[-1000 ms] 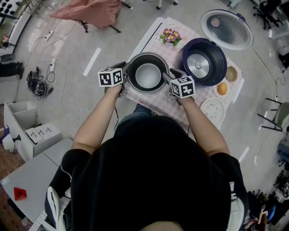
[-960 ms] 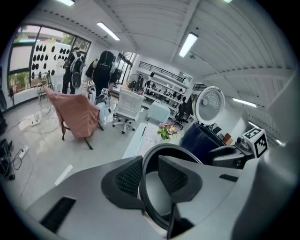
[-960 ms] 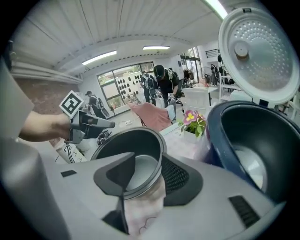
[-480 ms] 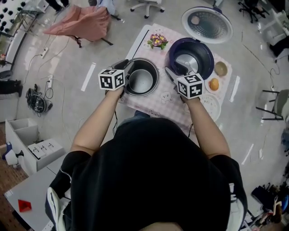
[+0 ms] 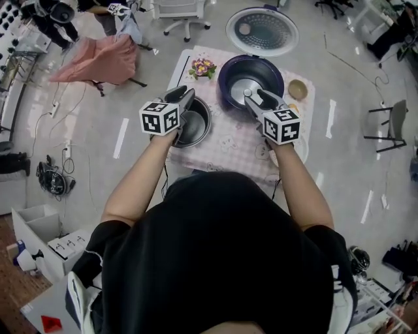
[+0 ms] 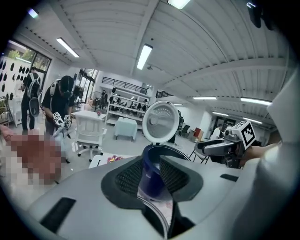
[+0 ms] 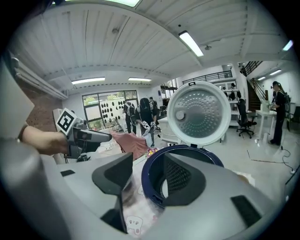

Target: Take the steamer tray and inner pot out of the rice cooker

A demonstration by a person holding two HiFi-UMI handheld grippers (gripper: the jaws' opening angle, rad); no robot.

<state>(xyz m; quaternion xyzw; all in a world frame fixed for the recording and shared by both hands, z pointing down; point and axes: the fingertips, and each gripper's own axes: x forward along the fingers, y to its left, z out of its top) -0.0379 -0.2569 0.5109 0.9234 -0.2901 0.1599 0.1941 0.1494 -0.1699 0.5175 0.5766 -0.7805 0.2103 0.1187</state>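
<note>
**Both claws empty above the table, pot out of the cooker**

The person's black shirt fills the lower half of the head view and hides the near edge of the table [image 5: 228,140]. The left gripper [image 5: 186,96] and its marker cube cover the left side of the inner pot [image 5: 198,124]. The pot stands on the checked cloth just left of the rice cooker [image 5: 271,68], outside it. At the table's right edge a pale round piece [image 5: 301,147] is mostly covered by the right hand; whether it is the steamer tray cannot be told.

The left gripper's jaws stand a narrow way apart with nothing clamped; only the pot's rim shows below the gap and the cooker beyond it. The right gripper [image 5: 256,96] hangs over the cooker's near rim, jaws wide and empty.

The cooker's lid [image 5: 261,30] stands open on the far side. A flower ornament [image 5: 202,67] sits at the far left corner of the cloth, and a small bowl [image 5: 298,89] lies just right of the cooker. On the floor are a pink cloth [image 5: 98,59], an office chair [image 5: 179,10] and a folding chair [image 5: 386,124], all well apart from the table.

Bare cloth lies between the pot and the person.
</note>
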